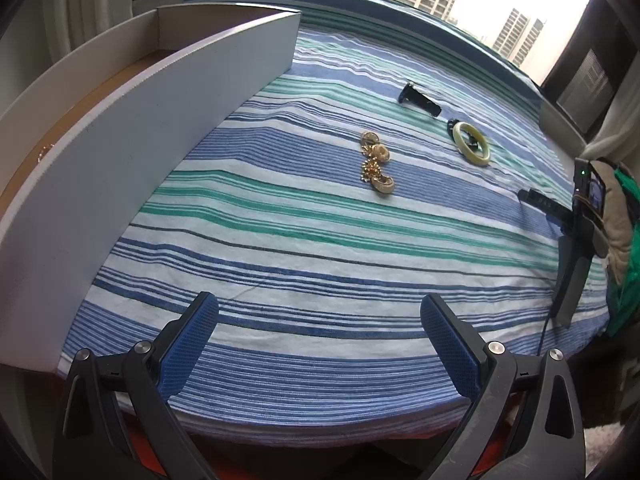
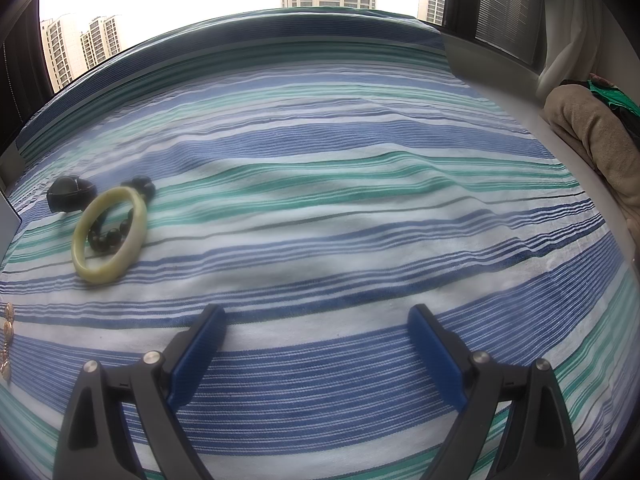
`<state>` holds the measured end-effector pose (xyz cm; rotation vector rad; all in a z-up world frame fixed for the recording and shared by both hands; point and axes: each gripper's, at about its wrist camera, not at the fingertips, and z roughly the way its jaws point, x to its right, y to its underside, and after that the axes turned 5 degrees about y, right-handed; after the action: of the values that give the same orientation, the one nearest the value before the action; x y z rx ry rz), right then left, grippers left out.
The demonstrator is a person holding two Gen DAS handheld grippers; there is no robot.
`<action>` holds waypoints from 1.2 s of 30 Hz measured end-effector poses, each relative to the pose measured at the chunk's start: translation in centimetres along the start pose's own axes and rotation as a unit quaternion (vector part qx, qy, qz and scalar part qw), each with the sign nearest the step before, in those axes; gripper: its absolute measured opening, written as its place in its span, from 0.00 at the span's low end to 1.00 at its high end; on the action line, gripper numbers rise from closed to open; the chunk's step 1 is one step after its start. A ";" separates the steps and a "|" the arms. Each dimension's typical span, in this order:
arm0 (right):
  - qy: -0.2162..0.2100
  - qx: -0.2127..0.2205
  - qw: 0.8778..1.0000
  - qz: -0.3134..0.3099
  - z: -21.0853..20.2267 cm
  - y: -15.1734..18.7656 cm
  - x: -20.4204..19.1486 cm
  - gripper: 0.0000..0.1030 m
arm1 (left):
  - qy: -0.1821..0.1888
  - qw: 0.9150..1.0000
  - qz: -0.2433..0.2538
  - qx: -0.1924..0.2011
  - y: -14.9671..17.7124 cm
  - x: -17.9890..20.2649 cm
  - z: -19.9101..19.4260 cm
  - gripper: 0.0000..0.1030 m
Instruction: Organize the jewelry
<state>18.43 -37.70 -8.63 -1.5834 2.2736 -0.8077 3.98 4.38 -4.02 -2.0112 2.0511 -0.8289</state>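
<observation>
A heap of gold jewelry [image 1: 376, 164] lies on the striped cloth [image 1: 280, 240], ahead of my open, empty left gripper [image 1: 318, 310]. A pale green bangle [image 1: 472, 143] lies farther right, over a dark bead bracelet [image 2: 110, 236]. A black clip-like piece [image 1: 418, 98] lies beyond them. An open drawer [image 1: 160, 120] with a small gold piece [image 1: 46, 153] inside stands at the left. My right gripper [image 2: 316, 318] is open and empty; the bangle [image 2: 108, 234] and the black piece [image 2: 70, 194] lie to its far left. The gold heap [image 2: 6, 332] shows at the left edge.
The right gripper and the gloved hand holding it [image 1: 592, 216] show at the right of the left wrist view. A beige folded cloth [image 2: 596, 140] lies on the ledge at the right. A window with tower blocks runs behind the table.
</observation>
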 end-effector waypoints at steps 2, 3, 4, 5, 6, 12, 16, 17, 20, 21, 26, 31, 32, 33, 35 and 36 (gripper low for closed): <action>0.000 0.000 1.000 0.000 0.0 0.0 0.0 0.91 | -0.004 1.000 0.000 -0.002 -0.2 0.1 0.1 0.98; 0.000 0.000 1.000 0.000 0.0 0.0 0.0 0.91 | -0.006 1.000 0.001 -0.004 -0.4 0.1 0.2 0.98; 0.000 0.000 1.000 0.000 0.0 0.0 0.0 0.91 | -0.008 1.000 0.004 -0.003 -0.6 0.2 0.3 0.98; 0.000 0.000 1.000 0.000 0.0 0.0 0.0 0.91 | -0.011 1.000 0.006 -0.002 -0.7 0.3 0.4 0.98; 0.000 0.000 1.000 0.000 0.0 0.0 0.0 0.91 | -0.015 1.000 0.009 -0.002 -0.9 0.4 0.5 0.98; 0.000 0.000 1.000 0.000 0.0 0.0 0.0 0.91 | -0.025 0.999 0.031 -0.009 -2.7 0.8 1.9 0.98; 0.000 0.000 1.000 0.000 0.0 0.0 0.0 0.91 | -0.019 0.998 0.055 -0.003 -5.5 1.8 3.7 0.98; 0.000 0.000 1.000 0.000 0.0 0.0 0.0 0.91 | -0.014 0.998 0.065 -0.005 -6.4 2.4 4.4 0.98; 0.000 0.000 1.000 0.000 0.0 0.0 0.0 0.91 | 0.003 0.995 0.100 -0.012 -8.5 4.3 7.2 0.98; 0.000 0.000 1.000 0.000 0.0 0.0 0.0 0.91 | 0.001 0.994 0.109 -0.016 -9.1 4.9 8.3 0.98; 0.000 0.000 1.000 0.000 0.0 0.0 0.0 0.91 | -0.051 0.989 0.135 -0.036 -10.5 6.3 12.8 0.84; 0.000 0.000 1.000 0.000 0.0 0.0 0.0 0.91 | -0.067 0.985 0.152 -0.039 -10.0 6.6 13.6 0.85; 0.000 0.000 1.000 0.000 0.0 0.0 0.0 0.91 | -0.068 0.985 0.154 -0.040 -9.9 6.5 13.7 0.85; 0.000 0.000 1.000 0.000 0.0 0.0 0.0 0.91 | -0.065 0.986 0.152 -0.038 -9.9 6.4 13.7 0.85; 0.000 0.000 1.000 0.000 0.0 0.0 0.0 0.91 | -0.060 0.987 0.147 -0.039 -10.2 6.3 13.9 0.85; 0.000 0.000 1.000 0.000 0.0 0.0 0.0 0.91 | -0.059 0.987 0.146 -0.040 -10.3 6.2 13.9 0.85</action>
<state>18.45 -37.74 -8.62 -1.5830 2.2735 -0.8064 19.04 -4.86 -9.04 -1.6893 2.2658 -0.5662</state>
